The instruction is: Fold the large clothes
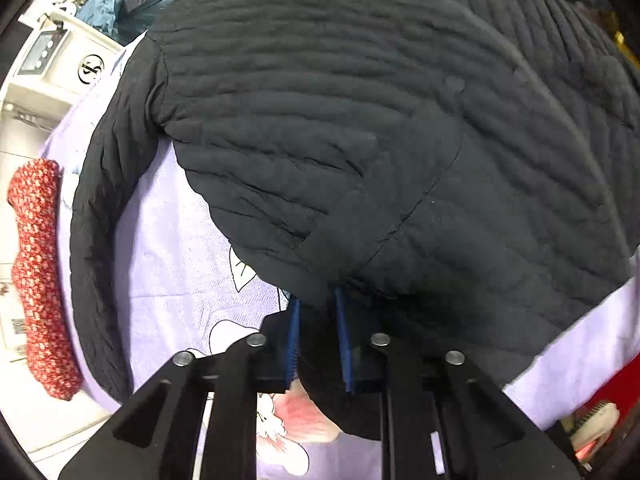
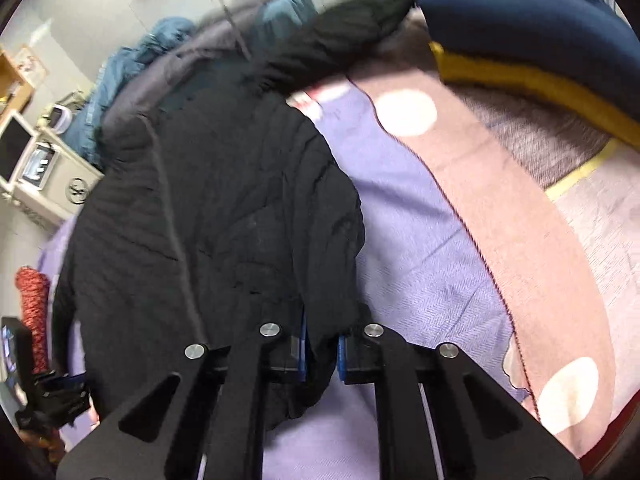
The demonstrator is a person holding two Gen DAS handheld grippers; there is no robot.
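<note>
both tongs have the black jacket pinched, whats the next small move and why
Probably lift both edges together and carry them across the jacket to make a fold. The left tongs and right tongs each grip a hem edge, and the body lies spread on the purple sheet, one sleeve trailing.

Black ribbed jacket, lilac floral sheet

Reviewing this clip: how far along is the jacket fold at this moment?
Early to middle. Done: the black quilted jacket is spread on the lilac bedsheet. In hand: the left gripper and right gripper each pinch its near edge. Left: one sleeve lies out sideways, and no finished compact fold shows.
</note>
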